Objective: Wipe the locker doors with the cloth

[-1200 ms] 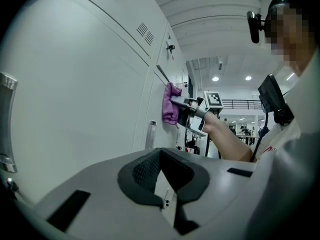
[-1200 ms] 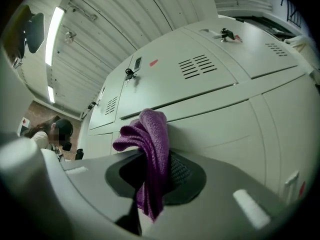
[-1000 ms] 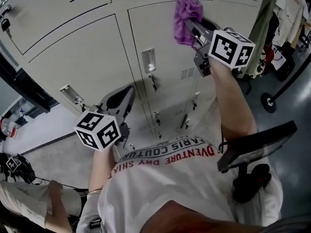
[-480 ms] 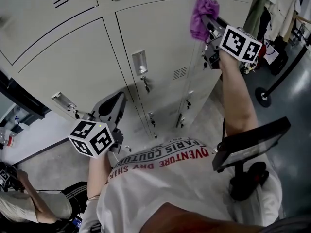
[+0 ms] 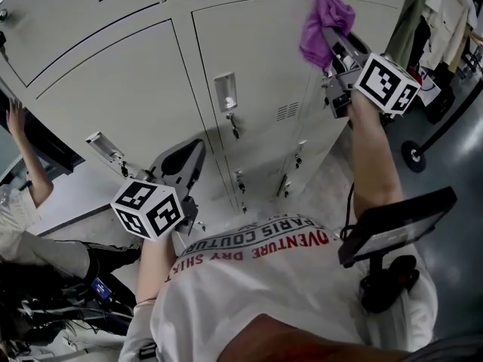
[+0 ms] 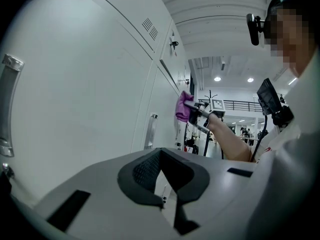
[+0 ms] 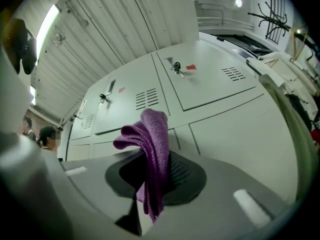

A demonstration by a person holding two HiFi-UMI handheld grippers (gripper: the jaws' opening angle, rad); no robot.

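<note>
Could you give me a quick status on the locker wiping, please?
Right gripper shut on purple cloth, raised at locker door. Left gripper shut, empty, held low. Nothing blocking; door handle sits below the cloth.

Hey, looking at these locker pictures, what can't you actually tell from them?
1. Whether the cloth touches the locker door: in the head view the bunched cloth covers the contact spot, and the right gripper view does not settle it.
2. The red tag on an upper locker, right gripper view: too small to read.
3. The person at the left, head view: cut off by the edge.
</note>
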